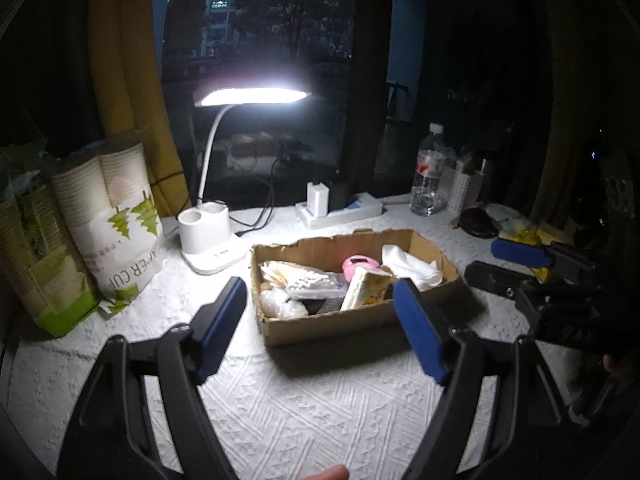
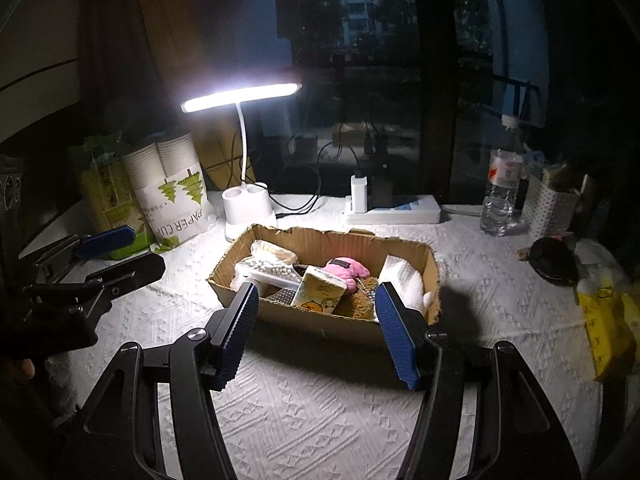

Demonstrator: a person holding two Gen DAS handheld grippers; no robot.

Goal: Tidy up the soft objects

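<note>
Both my fingers (image 1: 320,308) (image 2: 316,320) hang apart, empty; grabbing the dim box's (image 2: 320,326) pink toy (image 2: 348,270) may snag neighbouring packets.

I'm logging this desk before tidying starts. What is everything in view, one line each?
torn cardboard box: one, brown, table centre
pink plush toy: one, in box
white folded cloth: one, box's right end
yellow-printed tissue pack: one, in box
bag of white beads: one, box's left end
white desk lamp: one, lit, behind box
paper cup pack: one, white-green, left
white power strip: one, behind box
clear water bottle: one, right
yellow plastic bag: one, far right
left gripper: blue fingers, open
right gripper: blue fingers, open
</note>
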